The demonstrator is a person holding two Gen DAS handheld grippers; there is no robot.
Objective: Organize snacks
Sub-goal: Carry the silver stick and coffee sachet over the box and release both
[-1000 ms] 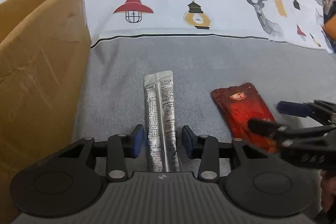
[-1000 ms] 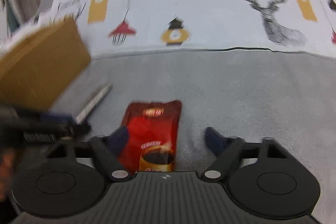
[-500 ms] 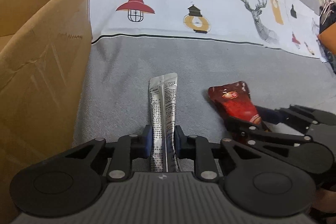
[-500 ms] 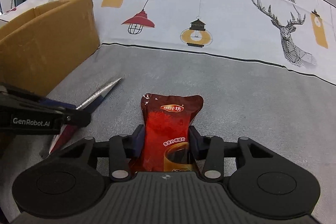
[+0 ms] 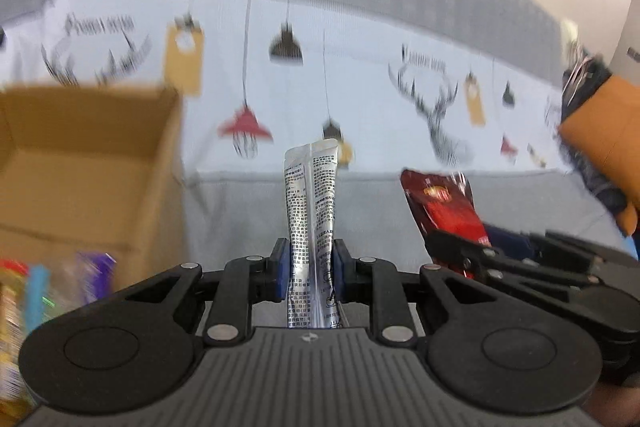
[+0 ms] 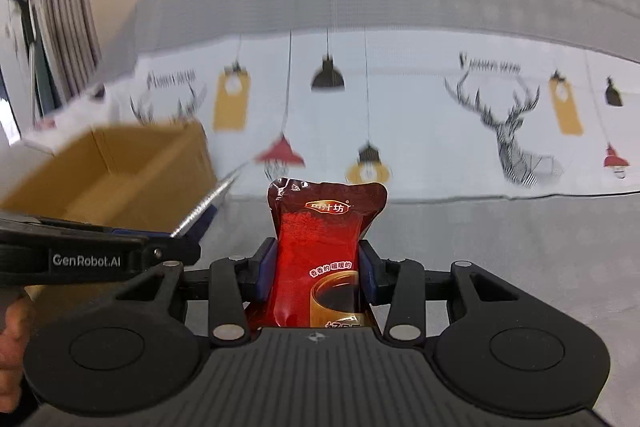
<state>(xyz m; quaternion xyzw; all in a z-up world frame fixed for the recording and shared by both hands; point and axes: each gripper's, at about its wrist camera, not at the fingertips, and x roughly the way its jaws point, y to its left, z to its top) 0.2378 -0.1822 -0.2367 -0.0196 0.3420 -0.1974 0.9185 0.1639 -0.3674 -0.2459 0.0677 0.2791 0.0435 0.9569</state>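
- Both packets have come up off the grey cloth since a second ago; then they lay flat on it between open pads, and now each is carried in the air.
- Left tool (image 5: pixel 308 273): its blue pads are pressed against the lower part of a narrow silver sachet (image 5: pixel 311 211), which stands nearly upright, its top end free above the pads.
- Right tool (image 6: pixel 316 273): its pads are clamped on the waist of a red coffee packet (image 6: pixel 326 247), pinching it narrower there; the packet stands upright with its crimped top edge free.
- In the left wrist view the right tool (image 5: pixel 486 249) shows at the right with the red coffee packet (image 5: pixel 444 205) in it, beside the silver sachet.
- In the right wrist view the left tool (image 6: pixel 188 227) reaches in from the left, with the silver sachet (image 6: pixel 208 201) seen edge-on.
- An open cardboard box (image 5: pixel 92 163) sits at the left, lower than both packets; blurred colourful wrappers (image 5: pixel 36 291) show inside it.
- A bed sheet (image 6: pixel 420 115) printed with lamps and deer heads lies behind.
- Part of a hand (image 6: pixel 10 359) shows at the lower left edge of the right wrist view.
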